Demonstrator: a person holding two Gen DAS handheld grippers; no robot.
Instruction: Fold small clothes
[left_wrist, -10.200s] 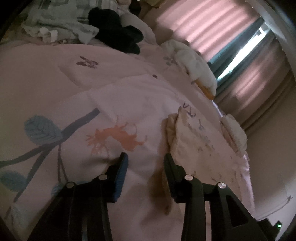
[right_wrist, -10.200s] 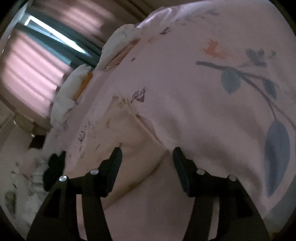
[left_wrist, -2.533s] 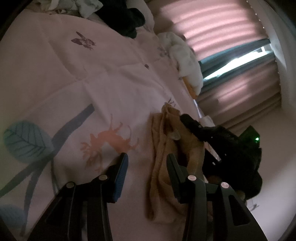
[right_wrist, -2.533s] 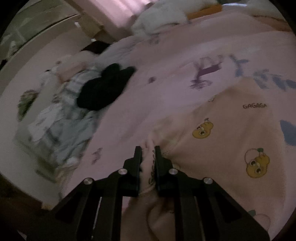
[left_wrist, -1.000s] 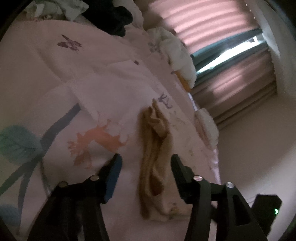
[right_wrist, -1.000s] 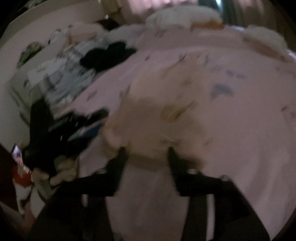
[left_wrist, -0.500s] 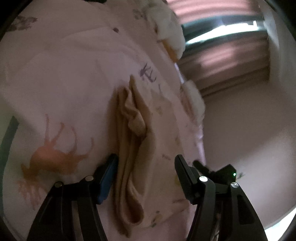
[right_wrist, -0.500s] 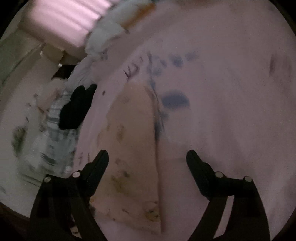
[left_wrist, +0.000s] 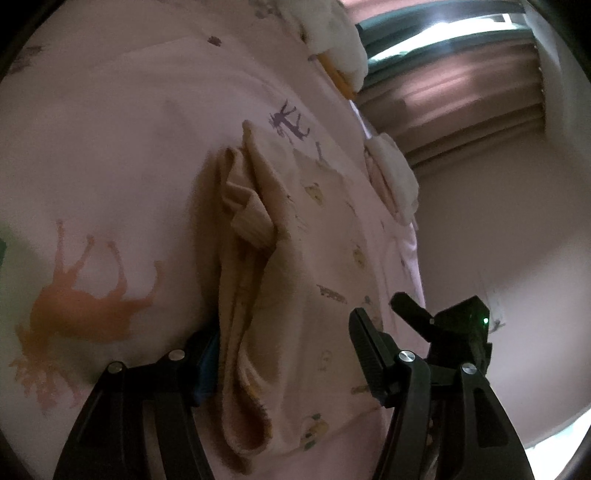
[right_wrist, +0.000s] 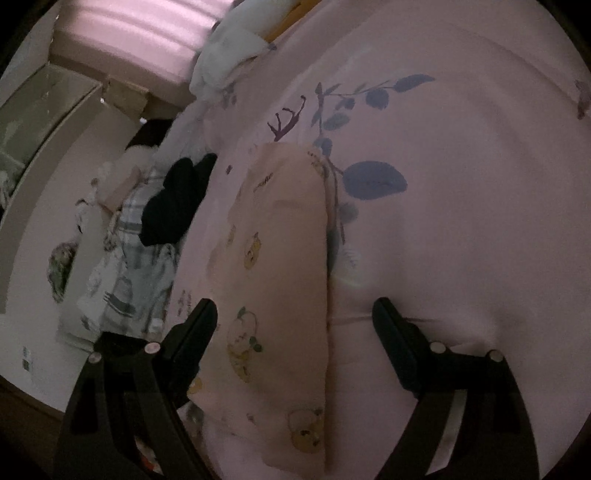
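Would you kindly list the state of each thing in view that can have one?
Beige printed garment: folded lengthwise, lying flat on the bedspread, one long edge bunched.
Left gripper: open, astride the garment's bunched edge.
Right gripper: jaws opening, garment's edge between them, not pinched.
Black garment: crumpled, unfolded.
Plaid cloth: rumpled.

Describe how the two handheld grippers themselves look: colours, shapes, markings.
Both are matte black plastic. The left gripper has two angular fingers with silver screw heads, a ribbed inner face and a blue pad. The right gripper has the same wedge-shaped fingers and silver screws; from the left wrist view its body shows a small green light.
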